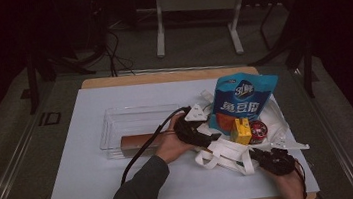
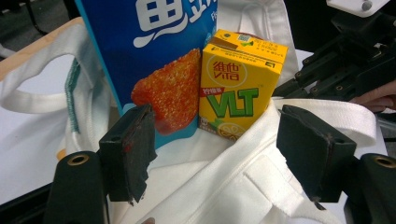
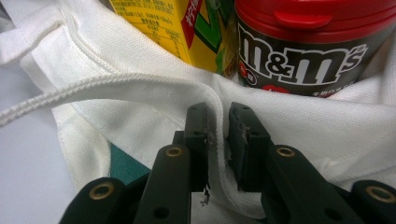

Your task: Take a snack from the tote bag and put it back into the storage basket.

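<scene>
White tote bag (image 3: 140,93) rim pinched between right gripper (image 3: 218,135) jaws, left gripper (image 2: 219,154) open above it.

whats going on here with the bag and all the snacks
A person is working at a white tote bag with a claw in each hand. The right claw is shut on the bag's rim, holding it. The left claw is open, its jaws facing a yellow drink carton that stands in the bag beside a blue snack pouch and a red-lidded candy tub. A clear tray on the table holds a brown box.
</scene>
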